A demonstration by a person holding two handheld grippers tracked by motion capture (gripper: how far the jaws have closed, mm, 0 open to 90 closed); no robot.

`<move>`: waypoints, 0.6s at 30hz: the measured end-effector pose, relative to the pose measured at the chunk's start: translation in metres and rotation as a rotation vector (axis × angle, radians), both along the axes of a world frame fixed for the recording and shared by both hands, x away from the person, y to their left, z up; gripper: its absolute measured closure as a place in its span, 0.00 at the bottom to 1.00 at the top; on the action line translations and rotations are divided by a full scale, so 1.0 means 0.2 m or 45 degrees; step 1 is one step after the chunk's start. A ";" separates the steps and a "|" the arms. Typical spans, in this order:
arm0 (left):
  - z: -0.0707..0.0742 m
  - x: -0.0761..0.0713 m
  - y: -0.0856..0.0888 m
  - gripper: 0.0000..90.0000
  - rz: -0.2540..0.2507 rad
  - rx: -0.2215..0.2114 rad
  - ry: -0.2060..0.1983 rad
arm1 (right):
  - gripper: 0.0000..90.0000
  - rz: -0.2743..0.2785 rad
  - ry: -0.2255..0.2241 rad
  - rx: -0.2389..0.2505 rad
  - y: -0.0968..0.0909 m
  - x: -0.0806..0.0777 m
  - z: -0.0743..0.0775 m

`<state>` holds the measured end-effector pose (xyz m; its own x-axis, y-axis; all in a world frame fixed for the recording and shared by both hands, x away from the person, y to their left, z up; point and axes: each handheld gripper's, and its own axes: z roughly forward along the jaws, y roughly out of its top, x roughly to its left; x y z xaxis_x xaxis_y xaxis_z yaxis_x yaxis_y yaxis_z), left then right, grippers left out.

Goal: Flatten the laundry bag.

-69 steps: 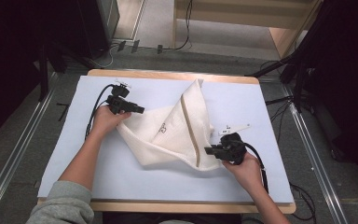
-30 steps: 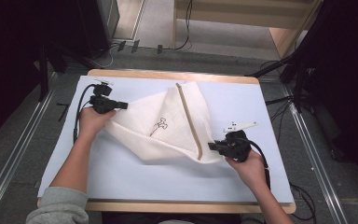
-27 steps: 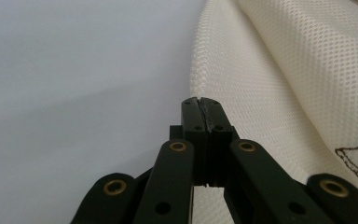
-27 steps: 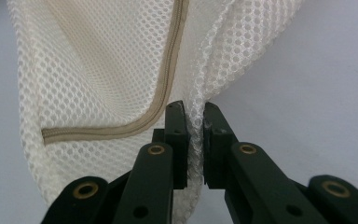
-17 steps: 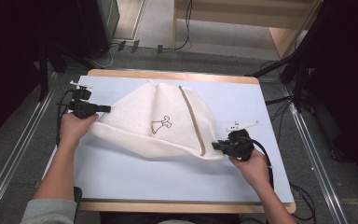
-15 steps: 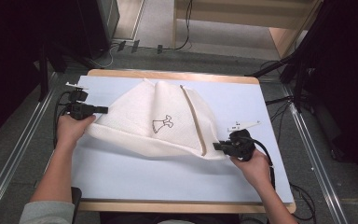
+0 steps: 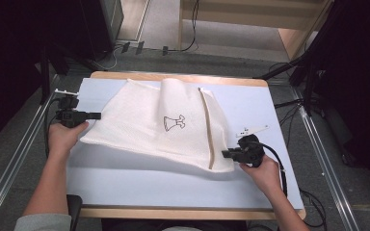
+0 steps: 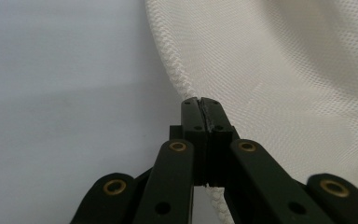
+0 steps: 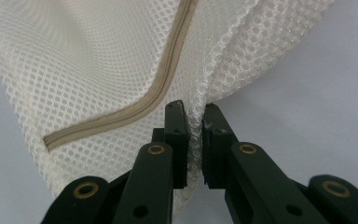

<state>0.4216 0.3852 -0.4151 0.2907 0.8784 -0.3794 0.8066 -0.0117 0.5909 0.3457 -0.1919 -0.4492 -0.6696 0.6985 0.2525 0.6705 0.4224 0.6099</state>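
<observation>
I am looking at a bench (image 7: 173, 190) with a pale blue-grey top and a wooden edge showing along the near and far sides. Grey carpeted floor (image 7: 9, 144) is lying around it, with metal rails running along both sides. Dark equipment is standing at the back left, black cables are trailing on the floor behind the bench, and light wooden furniture is sitting at the back right.

Count: one white mesh laundry bag (image 7: 149, 130), two grippers, two hands, one small white tag-like piece (image 7: 252, 129) lying on the bench just beyond the right hand.

The bag is lying spread across the middle of the bench, slightly humped near the far edge. One beige zipper (image 7: 206, 125) is running down its right part, and one small black printed figure (image 7: 173, 122) is sitting near its middle.

I am holding the left gripper (image 7: 95, 115) at the bag's left edge; in the left gripper view its jaws are clamped tight on the stitched hem (image 8: 177, 74) of the mesh, bench surface showing to the left of it. I am holding the right gripper (image 7: 225, 154) at the bag's near right corner; in the right gripper view its jaws are pinching bunched mesh (image 9: 193, 126) between them, with the zipper end just left of the grip.
</observation>
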 end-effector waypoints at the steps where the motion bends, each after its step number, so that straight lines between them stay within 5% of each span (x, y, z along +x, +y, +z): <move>1: 0.00 0.00 0.01 1.00 0.001 -0.003 0.003 | 0.94 0.006 0.004 0.003 0.00 -0.01 0.00; 4: -0.02 0.00 0.01 1.00 -0.002 0.006 0.014 | 0.93 0.026 0.011 0.001 0.00 -0.03 -0.01; 7: -0.04 0.00 0.00 0.99 -0.023 0.018 0.015 | 0.72 0.036 0.021 -0.001 0.01 -0.04 -0.02; 8: -0.03 0.00 0.00 0.99 -0.037 0.013 0.011 | 0.72 0.036 0.021 -0.001 0.01 -0.04 -0.02; 11: -0.01 -0.02 -0.01 0.90 -0.057 0.016 -0.038 | 0.56 0.011 -0.016 0.049 0.00 -0.03 0.02; 18: 0.04 -0.07 -0.02 0.64 -0.053 0.015 -0.118 | 0.45 -0.036 -0.129 0.123 -0.06 -0.01 0.08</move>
